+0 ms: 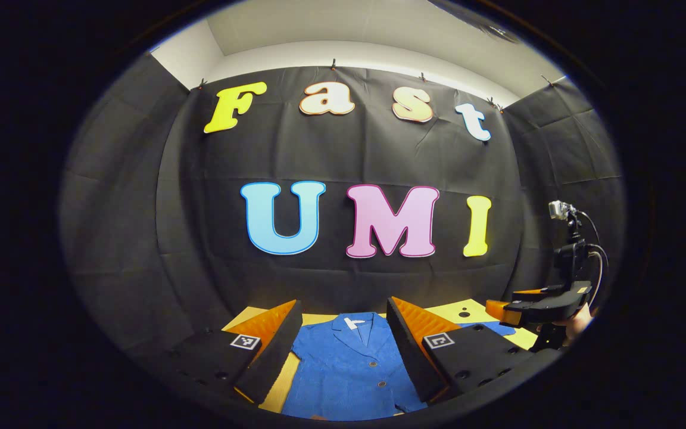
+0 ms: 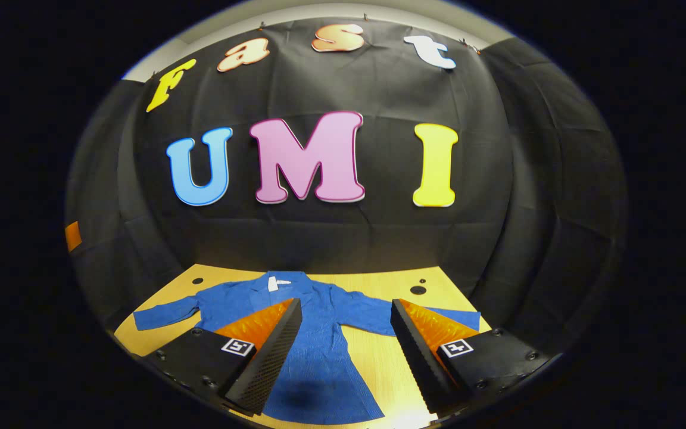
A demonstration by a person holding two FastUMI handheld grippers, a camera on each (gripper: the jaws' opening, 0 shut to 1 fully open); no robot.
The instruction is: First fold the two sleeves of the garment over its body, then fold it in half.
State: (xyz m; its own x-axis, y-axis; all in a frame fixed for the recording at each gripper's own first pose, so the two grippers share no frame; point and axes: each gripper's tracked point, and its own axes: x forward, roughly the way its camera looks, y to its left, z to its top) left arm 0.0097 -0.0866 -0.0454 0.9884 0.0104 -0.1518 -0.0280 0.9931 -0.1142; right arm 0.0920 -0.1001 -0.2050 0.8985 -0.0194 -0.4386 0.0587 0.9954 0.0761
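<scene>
Both tongs, left [image 1: 343,345] and right [image 2: 343,345], gape empty above the garment [image 2: 319,333]; its sleeves [image 2: 164,314] stretch crosswise along the bench [image 2: 379,280], one toward each

You have no readable text here: the white label [image 2: 278,283] at the garment's [image 2: 313,333] collar is too small to make out.

left tool [image 1: 343,348] open, right tool [image 2: 343,351] open

Garment [image 2: 313,333] blue, white neck label [image 2: 278,283]; table [image 2: 379,280] yellow wood grain.
</scene>
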